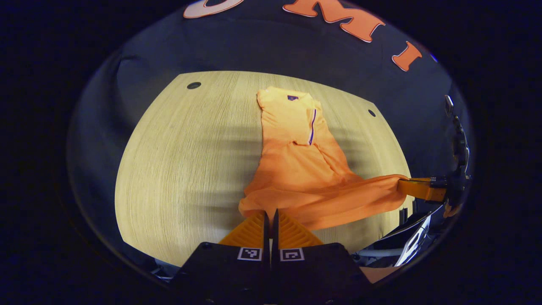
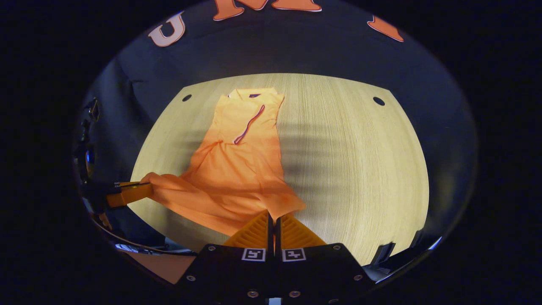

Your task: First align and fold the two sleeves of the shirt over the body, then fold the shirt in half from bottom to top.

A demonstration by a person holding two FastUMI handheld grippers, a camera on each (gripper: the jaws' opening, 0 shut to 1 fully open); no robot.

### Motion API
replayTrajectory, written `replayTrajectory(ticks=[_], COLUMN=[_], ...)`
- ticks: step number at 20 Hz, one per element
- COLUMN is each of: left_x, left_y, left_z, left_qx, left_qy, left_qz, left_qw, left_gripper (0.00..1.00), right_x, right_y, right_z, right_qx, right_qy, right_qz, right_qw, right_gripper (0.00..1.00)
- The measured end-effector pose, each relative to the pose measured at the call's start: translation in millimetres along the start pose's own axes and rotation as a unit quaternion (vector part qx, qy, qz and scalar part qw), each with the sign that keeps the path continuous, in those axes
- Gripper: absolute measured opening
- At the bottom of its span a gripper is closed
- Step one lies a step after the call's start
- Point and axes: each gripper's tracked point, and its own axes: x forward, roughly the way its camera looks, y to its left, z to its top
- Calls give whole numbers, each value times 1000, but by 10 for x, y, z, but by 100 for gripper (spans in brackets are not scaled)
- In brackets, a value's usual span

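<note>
Both grippers, left gripper [image 1: 270, 216] and right gripper [image 2: 274, 219], are clamped on the orange shirt's [image 1: 296, 161] near hem corners, lifting it off the wooden table [image 1: 186, 161]

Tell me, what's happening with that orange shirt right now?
Left tongs and right tongs each shut on a bottom corner of the shirt. Sleeves already folded in. Hem lifted off the table. Nothing in the way.
</note>
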Motion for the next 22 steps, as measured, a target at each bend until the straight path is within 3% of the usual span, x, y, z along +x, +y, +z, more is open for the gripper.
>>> replayTrajectory(ticks=[13,22], left_x=[318,904], left_y=[38,147], left_z=[1546,2425], left_qx=[26,45], left_qy=[-98,-115], left_qz=[-1,7], left_qw=[995,992], left_gripper=[1,1], right_x=[243,856], right_y=[-180,-338], right_z=[1425,2145], right_qx=[-10,-5], right_qy=[-86,-97], right_qz=[-23,-42], right_qw=[996,994], right_gripper=[0,0])
